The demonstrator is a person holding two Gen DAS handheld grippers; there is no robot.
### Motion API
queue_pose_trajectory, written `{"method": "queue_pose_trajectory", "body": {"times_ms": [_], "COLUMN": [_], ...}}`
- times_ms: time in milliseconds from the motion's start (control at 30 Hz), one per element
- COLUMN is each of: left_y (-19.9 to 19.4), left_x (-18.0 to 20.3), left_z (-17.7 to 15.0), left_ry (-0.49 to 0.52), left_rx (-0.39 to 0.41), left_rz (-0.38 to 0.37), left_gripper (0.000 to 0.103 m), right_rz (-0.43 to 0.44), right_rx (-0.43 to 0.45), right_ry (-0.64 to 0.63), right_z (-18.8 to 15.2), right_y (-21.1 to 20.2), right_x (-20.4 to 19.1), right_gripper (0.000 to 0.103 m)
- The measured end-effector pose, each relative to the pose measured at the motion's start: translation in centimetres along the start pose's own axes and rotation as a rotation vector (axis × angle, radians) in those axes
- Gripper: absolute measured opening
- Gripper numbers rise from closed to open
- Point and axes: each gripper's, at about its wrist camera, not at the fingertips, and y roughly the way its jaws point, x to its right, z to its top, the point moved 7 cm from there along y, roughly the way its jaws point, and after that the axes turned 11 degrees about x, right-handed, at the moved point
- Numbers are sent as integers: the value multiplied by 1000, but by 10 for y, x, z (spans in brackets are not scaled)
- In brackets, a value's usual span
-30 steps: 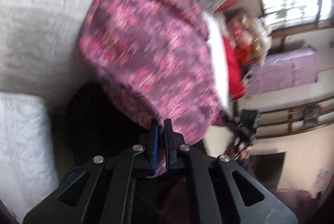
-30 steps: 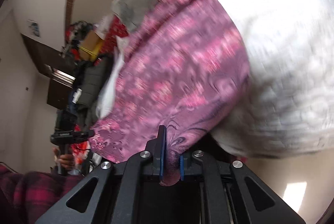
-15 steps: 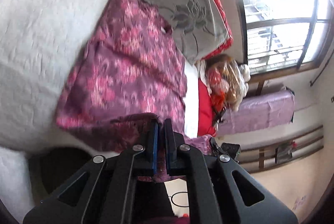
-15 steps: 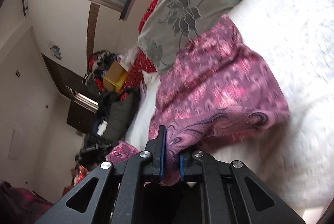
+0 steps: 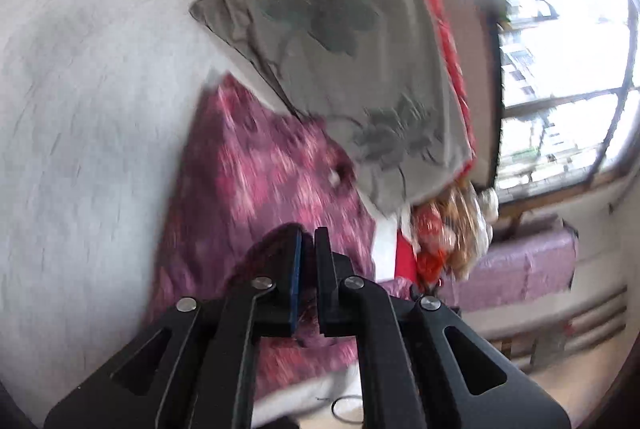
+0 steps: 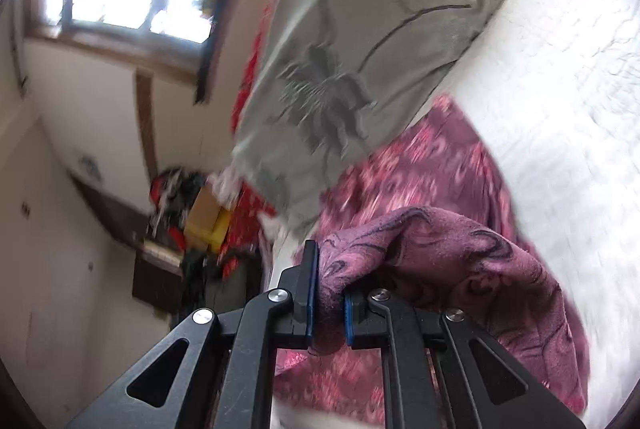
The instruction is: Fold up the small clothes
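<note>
Both grippers clamp garment (image 6: 420, 165) (purple floral)

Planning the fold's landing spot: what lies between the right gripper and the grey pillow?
In the right wrist view, only the flat pink floral garment spans from right gripper to grey pillow.

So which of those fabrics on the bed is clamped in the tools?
The pink-purple patterned garment, pinched by both the right gripper and the left gripper. The grey flowered pillow and the white bedspread lie untouched.
</note>
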Motion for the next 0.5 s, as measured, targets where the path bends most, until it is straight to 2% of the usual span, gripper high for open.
{"method": "queue_pose_trajectory", "body": {"times_ms": [100,200,300,400,433,467,500], "left_y": [23,33,26,16,15,15,15], "left_x": [-15,-27,-26,-16,-13,-11,-12], "left_z": [24,41,58,63,61,55,51], "left_ry": [-36,-75,-86,-58,-36,-3,12], "left_rx": [29,36,70,67,55,34,18], "left_rz": [41,65,64,28,35,50,64], "left_gripper": [3,3,3,6,14,27,35], "right_rz": [-62,-158,-129,-94,-80,-72,-89], "right_rx": [-12,-52,-50,23,71,104,132], "right_ry": [39,92,202,248,254,253,232], "right_z": [8,10,19,36,45,51,56], "right_y": [27,51,58,47,39,32,23], "right_x": [20,43,49,46,45,45,44], "right_gripper": [10,15,21,40,51,57,57]}}
